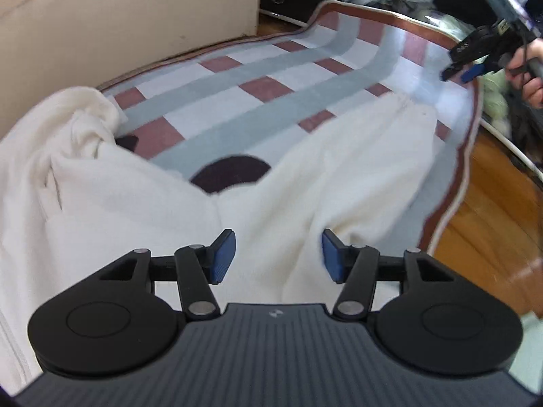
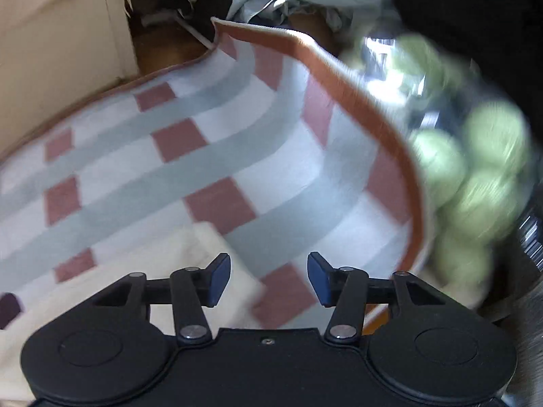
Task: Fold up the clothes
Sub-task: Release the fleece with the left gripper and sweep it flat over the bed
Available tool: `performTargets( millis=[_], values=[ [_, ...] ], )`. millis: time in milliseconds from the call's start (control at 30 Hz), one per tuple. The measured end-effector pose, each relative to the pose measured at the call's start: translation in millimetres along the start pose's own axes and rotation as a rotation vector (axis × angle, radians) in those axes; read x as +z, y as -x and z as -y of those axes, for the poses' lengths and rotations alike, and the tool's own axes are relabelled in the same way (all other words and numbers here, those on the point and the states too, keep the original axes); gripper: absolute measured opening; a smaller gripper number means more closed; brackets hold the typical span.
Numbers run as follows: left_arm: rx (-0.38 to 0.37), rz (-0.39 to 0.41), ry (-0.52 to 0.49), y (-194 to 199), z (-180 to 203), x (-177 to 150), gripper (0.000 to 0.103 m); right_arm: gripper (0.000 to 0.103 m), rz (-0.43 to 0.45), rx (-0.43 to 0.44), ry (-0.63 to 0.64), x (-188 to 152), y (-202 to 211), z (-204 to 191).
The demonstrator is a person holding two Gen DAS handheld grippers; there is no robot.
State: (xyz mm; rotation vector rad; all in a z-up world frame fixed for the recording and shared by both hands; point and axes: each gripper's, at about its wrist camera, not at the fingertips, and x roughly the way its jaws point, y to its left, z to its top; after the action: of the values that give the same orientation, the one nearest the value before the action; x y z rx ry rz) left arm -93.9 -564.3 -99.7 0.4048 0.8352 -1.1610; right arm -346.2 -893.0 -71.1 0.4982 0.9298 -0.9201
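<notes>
a white fleece garment point(image 1: 142, 183) lies spread and rumpled on a checked rug point(image 1: 258, 78) of grey, white and red squares, beside a wooden floor point(image 1: 492, 203). the left gripper point(image 1: 277, 256) hangs over the garment with its blue fingers point(image 1: 222, 256) apart and nothing between them. the right gripper point(image 2: 268, 278), held in a hand point(image 1: 529, 74) by the rug's far edge, also has its fingers parted and empty, above the garment's corner point(image 2: 203, 237) and bare rug, near a blurred pale-green thing point(image 2: 475, 176).

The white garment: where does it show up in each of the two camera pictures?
Left wrist view: the white garment fills the left and centre, spread under the open left gripper.
Right wrist view: only a corner of it shows at lower left, beside the open right gripper.
Shared landmark: the checked rug with the brown border.
</notes>
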Motion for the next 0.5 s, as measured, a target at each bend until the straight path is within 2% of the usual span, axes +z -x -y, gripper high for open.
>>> performTargets(
  millis=[100,200,233,333,367,400,467,500],
  values=[
    [-0.049,0.013,0.005,2.6,-10.1,-8.9,0.054,0.064,0.057,0.138,-0.13,-32.6,0.4,18.6],
    [-0.148,-0.002,0.09,-3.2,-17.9,-12.2,0.054,0.065,0.012,0.3,-0.296,-62.8,-20.7,29.3],
    [-0.179,-0.008,0.122,-4.9,-19.3,-13.7,0.052,0.065,-0.012,0.326,-0.345,-70.4,-31.6,31.1],
    [-0.291,-0.016,0.219,-5.3,-23.9,-18.7,0.052,0.065,-0.042,0.311,-0.497,-82.5,-63.7,28.8],
    [-0.314,-0.014,0.236,-4.4,-23.2,-20.8,0.052,0.067,-0.001,0.301,-0.527,-85.1,-65.9,26.5],
    [-0.33,-0.013,0.247,-3.6,-21.9,-22.6,0.052,0.073,0.042,0.292,-0.556,-87.7,-67.7,24.1],
    [-0.295,-0.016,0.21,-3.9,-13.0,-24.1,0.052,0.074,0.102,0.288,-0.515,-83.4,-71.8,9.9],
    [-0.271,-0.022,0.187,-5.9,-7.3,-24.3,0.052,0.066,0.118,0.292,-0.477,-81.4,-75.1,0.8]
  ],
)
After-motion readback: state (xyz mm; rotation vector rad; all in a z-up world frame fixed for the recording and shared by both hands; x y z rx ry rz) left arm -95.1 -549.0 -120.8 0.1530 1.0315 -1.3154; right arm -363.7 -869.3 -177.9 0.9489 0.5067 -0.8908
